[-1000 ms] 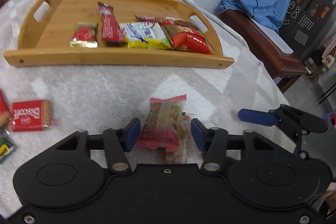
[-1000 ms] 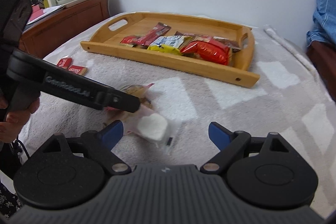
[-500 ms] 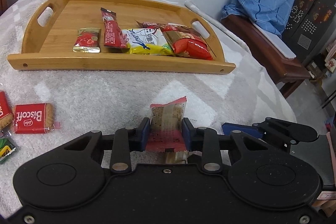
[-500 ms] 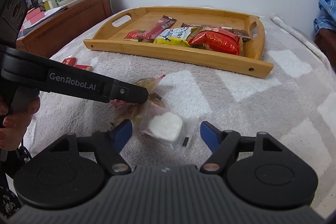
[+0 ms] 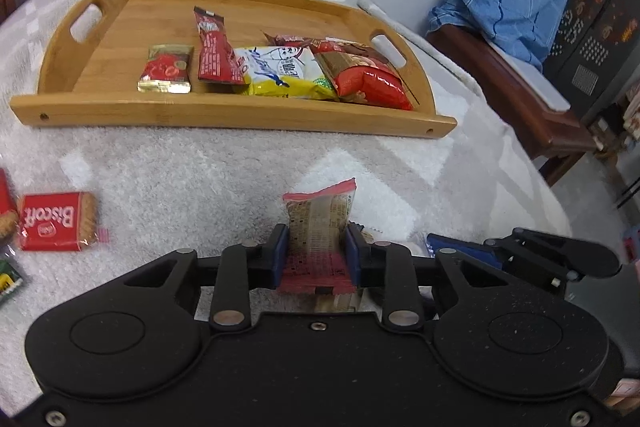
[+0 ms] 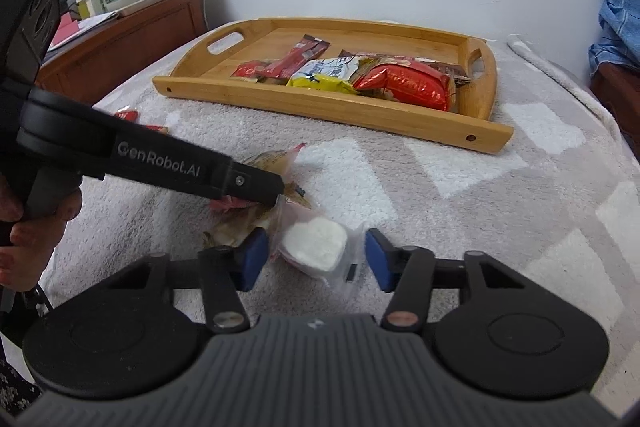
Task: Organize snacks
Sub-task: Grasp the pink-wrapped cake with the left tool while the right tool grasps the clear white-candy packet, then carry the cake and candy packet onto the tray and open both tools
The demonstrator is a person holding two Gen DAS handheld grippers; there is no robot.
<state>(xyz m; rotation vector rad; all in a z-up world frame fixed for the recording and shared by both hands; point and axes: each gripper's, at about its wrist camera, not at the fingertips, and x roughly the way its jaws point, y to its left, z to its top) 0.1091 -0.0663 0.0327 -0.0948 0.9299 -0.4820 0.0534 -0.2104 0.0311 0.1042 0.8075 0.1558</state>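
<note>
my left tongs (image 5: 316, 253) pinch a pink-edged biscuit packet (image 5: 319, 227), its blue pads pressed on both sides and closing; the packet stands upright over the white-and-grey blanket (image 5: 200, 171). my right tongs (image 6: 313, 259) are closing around a clear-wrapped white snack (image 6: 314, 245) lying on the blanket, pads not touching it. beyond, a bamboo tray (image 5: 224, 113) holds five packets; a biscoff packet (image 5: 58, 221) lies at left
</note>
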